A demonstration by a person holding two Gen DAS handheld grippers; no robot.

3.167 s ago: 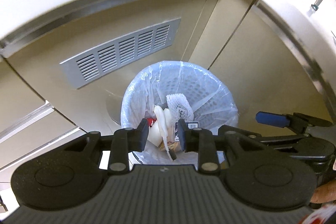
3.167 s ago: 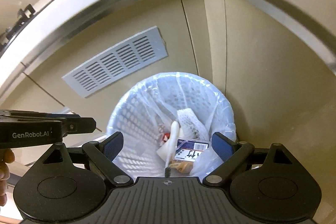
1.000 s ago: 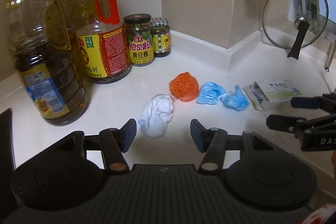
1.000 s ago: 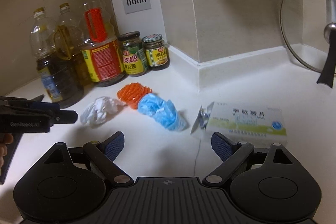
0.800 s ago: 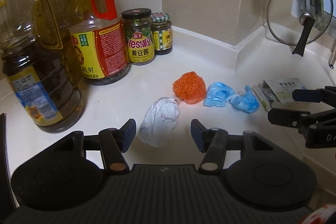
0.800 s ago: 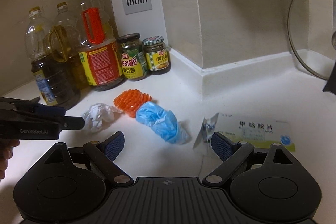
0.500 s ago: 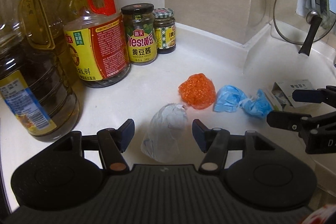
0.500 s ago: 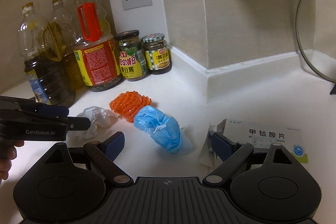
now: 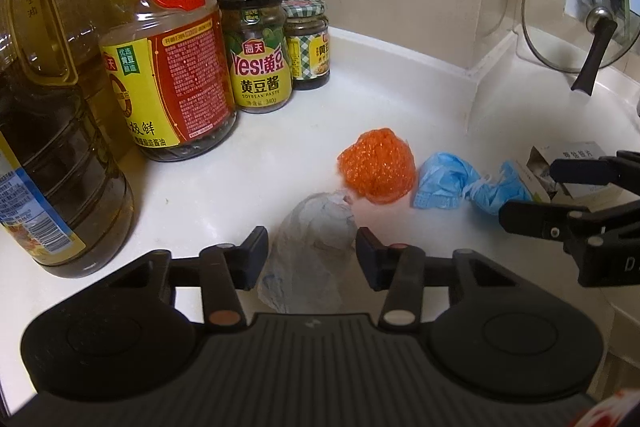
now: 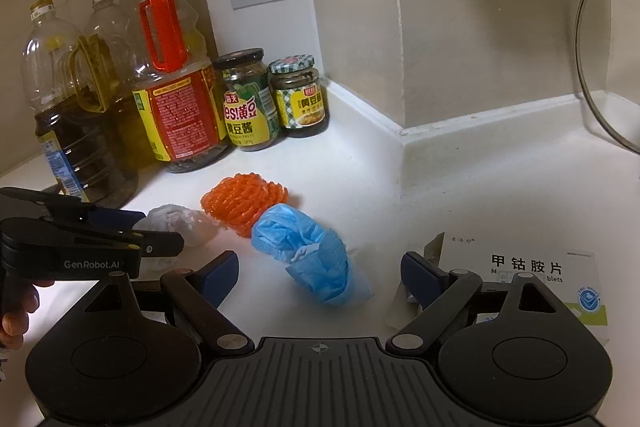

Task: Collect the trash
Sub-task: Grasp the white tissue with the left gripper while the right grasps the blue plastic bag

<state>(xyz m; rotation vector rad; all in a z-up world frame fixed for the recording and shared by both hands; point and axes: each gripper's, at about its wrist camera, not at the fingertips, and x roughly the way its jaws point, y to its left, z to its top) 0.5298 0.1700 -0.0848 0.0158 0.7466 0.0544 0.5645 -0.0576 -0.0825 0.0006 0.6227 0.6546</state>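
A crumpled white tissue (image 9: 312, 251) lies on the white counter (image 9: 280, 155) between the fingers of my left gripper (image 9: 312, 255). Its jaws are closing around the tissue, which does not look squeezed. Behind the tissue sits an orange net ball (image 9: 376, 165), and to its right a crumpled blue mask (image 9: 444, 181). In the right wrist view my right gripper (image 10: 320, 273) stands open with the blue mask (image 10: 312, 251) between its fingers, untouched. A torn medicine box (image 10: 528, 275) lies by its right finger. The left gripper (image 10: 160, 229) flanks the tissue (image 10: 188, 223) there.
Several oil bottles (image 9: 172, 75) and two jars (image 9: 260, 55) stand at the back left against the wall. A glass pot lid (image 9: 580, 19) leans at the right. A wall corner (image 10: 400, 131) juts into the counter behind the trash. A hand (image 10: 16, 311) shows at the left edge.
Both grippers have left the trash bin and come forward and down to the counter. The tissue now sits between the left fingers, which have narrowed. The blue mask lies between the right fingers.
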